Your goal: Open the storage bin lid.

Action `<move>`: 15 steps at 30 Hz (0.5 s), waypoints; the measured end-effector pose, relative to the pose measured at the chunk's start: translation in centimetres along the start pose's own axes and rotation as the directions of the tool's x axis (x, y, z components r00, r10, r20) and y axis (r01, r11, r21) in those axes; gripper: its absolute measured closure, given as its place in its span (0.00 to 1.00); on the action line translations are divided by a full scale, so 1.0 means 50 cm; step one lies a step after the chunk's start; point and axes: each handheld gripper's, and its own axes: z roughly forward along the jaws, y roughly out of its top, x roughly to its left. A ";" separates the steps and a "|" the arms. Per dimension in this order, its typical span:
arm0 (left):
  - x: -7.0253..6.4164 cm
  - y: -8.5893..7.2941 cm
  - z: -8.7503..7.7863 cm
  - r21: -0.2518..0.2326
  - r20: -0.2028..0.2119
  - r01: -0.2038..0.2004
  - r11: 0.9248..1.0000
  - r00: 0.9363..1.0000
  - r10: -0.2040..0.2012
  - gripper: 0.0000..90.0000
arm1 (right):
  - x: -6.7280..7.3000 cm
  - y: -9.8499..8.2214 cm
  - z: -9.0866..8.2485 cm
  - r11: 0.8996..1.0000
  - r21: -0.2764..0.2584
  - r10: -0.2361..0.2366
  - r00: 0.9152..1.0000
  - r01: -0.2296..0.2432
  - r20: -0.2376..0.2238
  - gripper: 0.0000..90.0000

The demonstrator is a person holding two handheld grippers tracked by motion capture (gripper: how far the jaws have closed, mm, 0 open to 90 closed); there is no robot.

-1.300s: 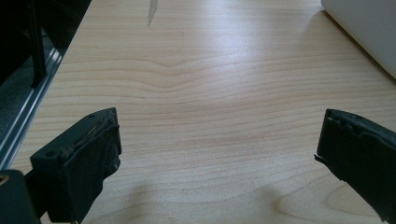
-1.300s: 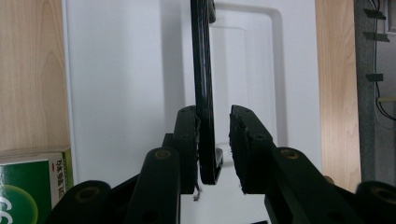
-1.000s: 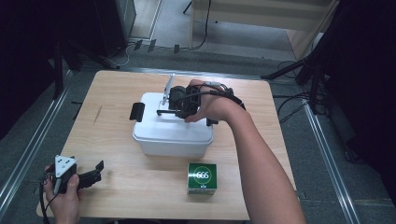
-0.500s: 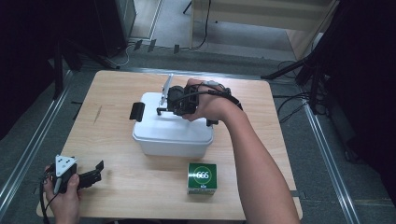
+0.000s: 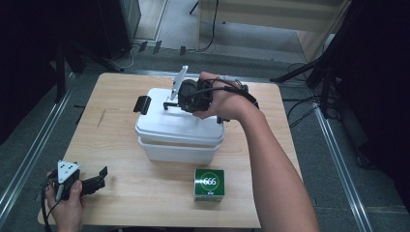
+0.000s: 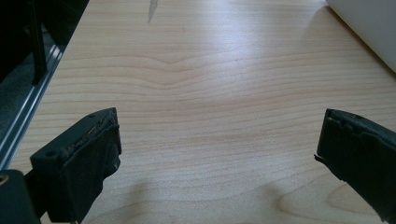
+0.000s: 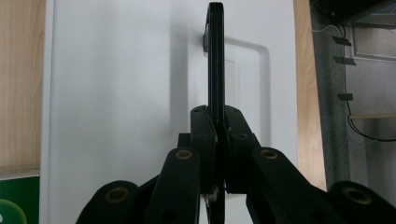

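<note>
Pale wooden table (image 5: 121, 145) amid a dim room, dark floor all round. Near its middle, a white box (image 5: 179, 150) under its lid (image 5: 164, 123), long axis running across the table. Black handle (image 7: 215, 56) raised on edge out of the lid's recess, running straight away from the right gripper (image 7: 215, 116) along its own line. Jaws clamped tight on the handle's near end, one pad on each flank. Grip above the lid's middle, so probably calls for a straight upward pull. Left gripper (image 5: 99, 176) at the near left corner, well apart from the box, jaws spread wide over bare wood, holding nothing. Green carton (image 5: 209, 183) near the box's front.
</note>
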 end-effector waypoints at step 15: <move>-0.002 0.000 -0.001 0.003 -0.004 -0.004 1.000 1.000 0.005 0.00 | -0.012 -0.071 -0.062 0.999 -0.004 0.032 0.998 -0.032 0.049 0.95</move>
